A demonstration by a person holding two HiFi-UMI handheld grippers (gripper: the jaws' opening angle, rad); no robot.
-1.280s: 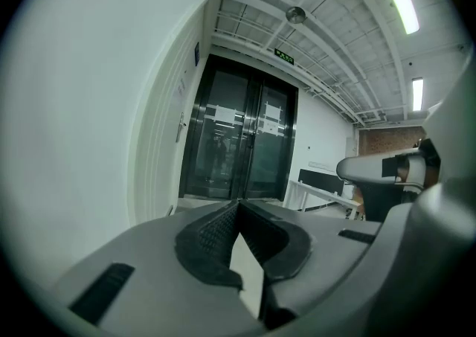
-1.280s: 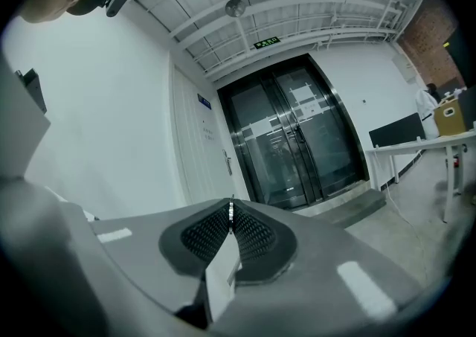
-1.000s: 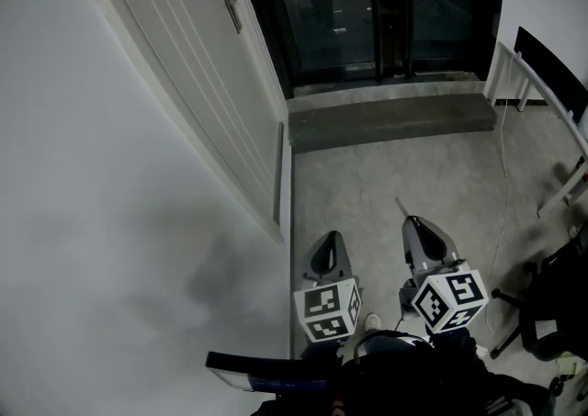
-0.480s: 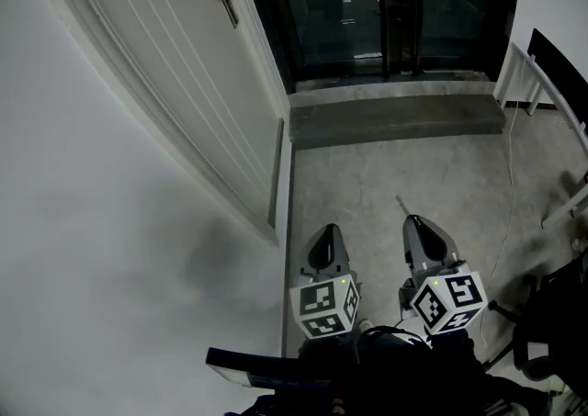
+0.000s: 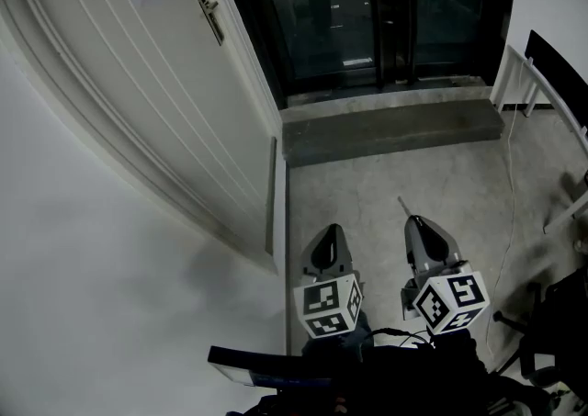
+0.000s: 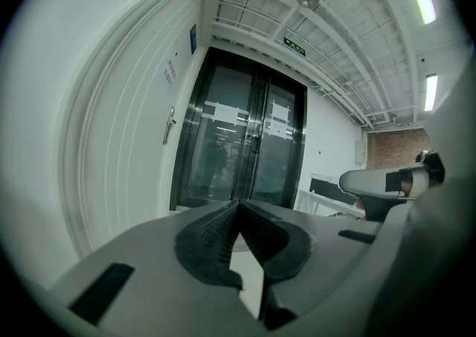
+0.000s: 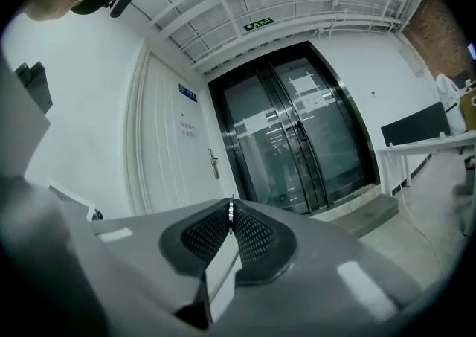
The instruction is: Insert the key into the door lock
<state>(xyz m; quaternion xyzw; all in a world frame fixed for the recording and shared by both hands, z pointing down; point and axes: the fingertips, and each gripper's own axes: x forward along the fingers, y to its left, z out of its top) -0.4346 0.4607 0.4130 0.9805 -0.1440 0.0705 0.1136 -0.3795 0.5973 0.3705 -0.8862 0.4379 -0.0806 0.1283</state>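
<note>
A white panelled door [image 5: 156,84] stands at the left, with a metal lever handle and lock plate [image 5: 208,12] far ahead of both grippers. My right gripper [image 5: 415,219] is shut on a thin key [image 5: 401,205] whose blade sticks out past the jaw tips; in the right gripper view the key [image 7: 231,209] shows as a sliver between the pads, with the handle [image 7: 214,163] beyond it. My left gripper [image 5: 328,231] is shut on nothing, its tips [image 6: 236,204] pressed together. The left gripper view shows the handle [image 6: 169,124] at the far left.
Dark glass double doors [image 5: 367,10] fill the end of the corridor behind a low concrete step [image 5: 386,129]. At the right stand a white table [image 5: 537,84] and a chair base [image 5: 542,322]. A cable [image 5: 510,185] runs across the floor. A white wall [image 5: 110,295] lies close on the left.
The head view has swung and advanced: the door now fills more of the left side and its handle sits further left. Both grippers stay side by side and shut.
</note>
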